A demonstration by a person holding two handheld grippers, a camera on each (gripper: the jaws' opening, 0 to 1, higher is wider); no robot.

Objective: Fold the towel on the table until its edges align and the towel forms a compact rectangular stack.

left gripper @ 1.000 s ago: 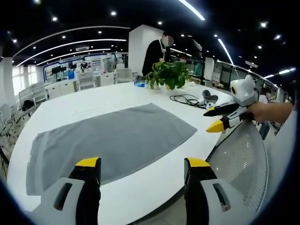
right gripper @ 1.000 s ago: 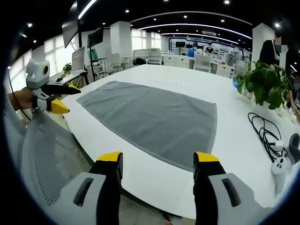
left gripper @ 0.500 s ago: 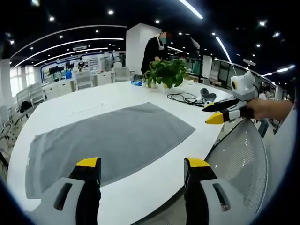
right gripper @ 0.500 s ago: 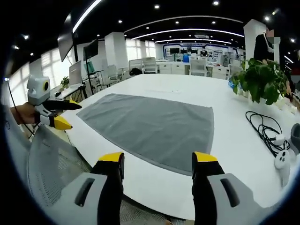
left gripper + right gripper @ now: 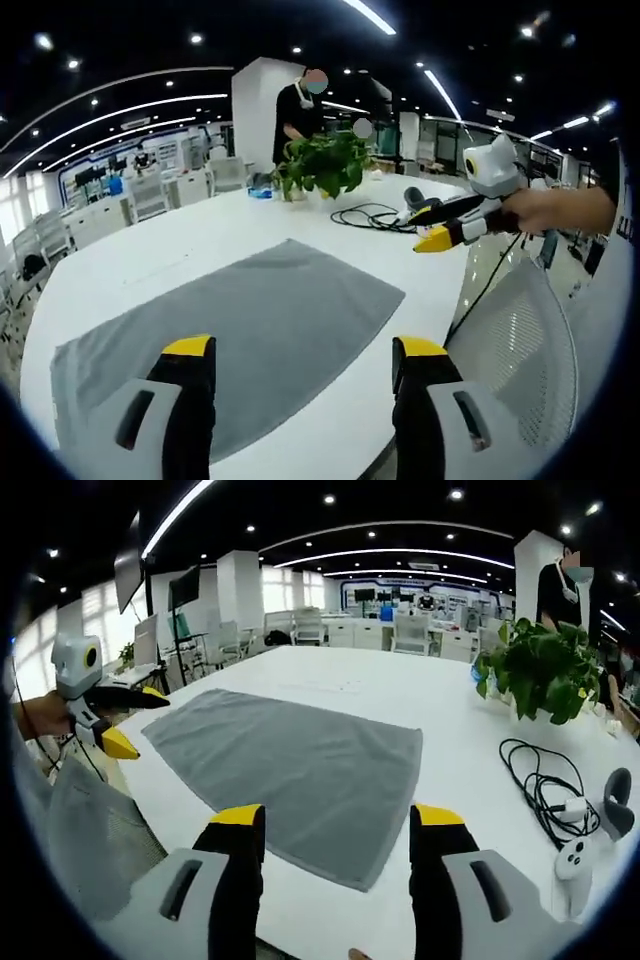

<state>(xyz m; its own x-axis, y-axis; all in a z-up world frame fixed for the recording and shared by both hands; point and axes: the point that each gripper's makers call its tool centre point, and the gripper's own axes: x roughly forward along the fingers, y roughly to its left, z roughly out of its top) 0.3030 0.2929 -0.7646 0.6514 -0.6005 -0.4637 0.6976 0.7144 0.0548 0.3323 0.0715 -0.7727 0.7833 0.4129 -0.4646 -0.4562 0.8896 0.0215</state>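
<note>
A grey towel lies spread flat on the white table; it also shows in the right gripper view as the towel. My left gripper hovers open over the towel's near edge, nothing between its yellow-tipped jaws. My right gripper stands open above the towel's near right corner, also holding nothing. The right gripper reaches in from the right in the left gripper view, beyond the towel's corner. In the right gripper view the left gripper hangs at the towel's left end.
A potted plant stands at the table's far side. A black cable and white controllers lie right of the towel. A mesh office chair sits at the table's near edge. A person stands behind the plant.
Both cameras have moved forward over the table, so the towel lies closer under the jaws. The other gripper in each view has risen a little. The towel itself lies as before.
</note>
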